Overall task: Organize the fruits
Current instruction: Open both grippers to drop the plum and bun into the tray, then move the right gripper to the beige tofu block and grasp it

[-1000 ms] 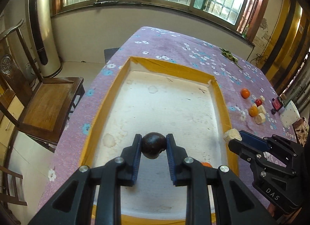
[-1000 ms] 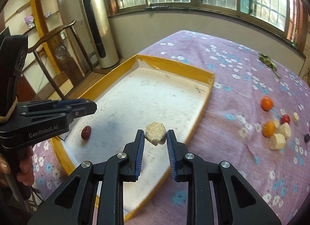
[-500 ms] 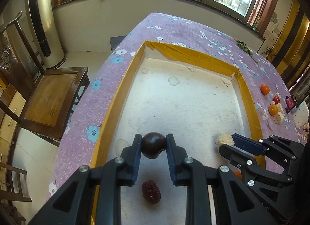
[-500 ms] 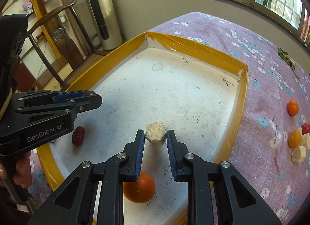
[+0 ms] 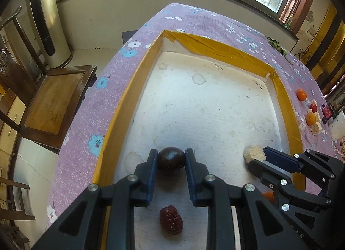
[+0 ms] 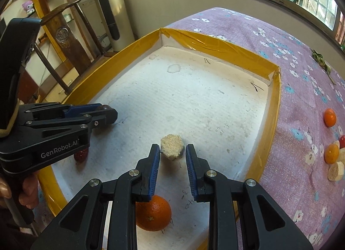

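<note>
Dark plum (image 5: 171, 159) clamped in left gripper (image 5: 170, 160); right gripper (image 6: 172, 153) clamps beige chunk (image 6: 171, 149) over tray (image 6: 273, 107).

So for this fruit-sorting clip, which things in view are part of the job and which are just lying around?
Part of the job:
- dark round fruit in the left gripper
- beige crumbly piece in the right gripper
- yellow-edged tray
- red date and large orange in the tray
- small oranges on the cloth

Lying about:
- wooden chair
- green sprig
- standing air conditioner
</note>
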The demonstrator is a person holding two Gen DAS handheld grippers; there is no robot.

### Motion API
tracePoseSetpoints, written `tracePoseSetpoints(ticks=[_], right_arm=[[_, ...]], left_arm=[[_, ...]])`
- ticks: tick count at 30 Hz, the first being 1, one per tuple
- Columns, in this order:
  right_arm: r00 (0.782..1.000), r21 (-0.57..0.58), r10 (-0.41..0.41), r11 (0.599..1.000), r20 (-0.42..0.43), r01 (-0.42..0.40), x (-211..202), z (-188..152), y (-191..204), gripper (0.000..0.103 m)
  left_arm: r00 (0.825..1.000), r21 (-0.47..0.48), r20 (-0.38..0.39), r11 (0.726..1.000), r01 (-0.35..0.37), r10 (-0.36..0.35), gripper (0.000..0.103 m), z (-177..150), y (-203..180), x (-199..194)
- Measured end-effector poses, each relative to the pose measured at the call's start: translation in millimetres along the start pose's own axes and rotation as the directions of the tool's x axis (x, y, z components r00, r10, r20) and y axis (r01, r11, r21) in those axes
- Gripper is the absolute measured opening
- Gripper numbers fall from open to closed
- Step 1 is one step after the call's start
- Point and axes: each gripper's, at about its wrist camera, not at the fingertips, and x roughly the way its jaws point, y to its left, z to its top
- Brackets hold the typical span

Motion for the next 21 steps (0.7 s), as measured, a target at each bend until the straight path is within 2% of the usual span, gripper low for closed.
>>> tracePoseSetpoints(ticks=[11,13,14,15,16,18,21], right_arm=[[1.000,0.069,-0.001,0.998,0.023,0.000,-17.9,-11.3,-15.1,0.025],[1.000,0.073,-0.003,0.997,0.026,0.001,-24.5,-14.4,-15.1,0.030],[1.000,0.078,0.005,0.997,0.030,-0.007,-27.9,-16.3,-15.3,0.030],[0.999,0.086,0.011,0.996,0.036,-0.014,-32.1,-19.0,-15.8,0.030],[0.999,0.091,0.016,0.996,0.039,-0.020,-35.7,-21.4,-15.9,0.030],[0.999,0.104,0.023,0.994,0.049,-0.028,-43.4,-27.2,-17.5,0.030],[0.997,0.122,0.035,0.992,0.068,-0.043,-56.1,-36.3,-21.1,0.030]], left_arm=[[0.999,0.004,0.003,0.999,-0.040,0.040,0.029,-6.8,-1.9,-5.4],[0.999,-0.001,0.004,0.999,-0.049,0.049,0.031,-9.0,-2.8,-7.0],[0.999,-0.007,0.006,0.999,-0.049,0.049,0.034,-10.4,-3.1,-8.4],[0.999,-0.013,0.010,0.999,-0.050,0.050,0.041,-11.8,-3.4,-10.2],[0.998,-0.016,0.018,0.998,-0.059,0.060,0.053,-13.3,-4.4,-12.5],[0.995,-0.022,0.041,0.995,-0.093,0.094,0.069,-15.8,-6.0,-17.6],[0.994,-0.038,0.060,0.995,-0.092,0.094,0.070,-18.4,-5.9,-25.9]])
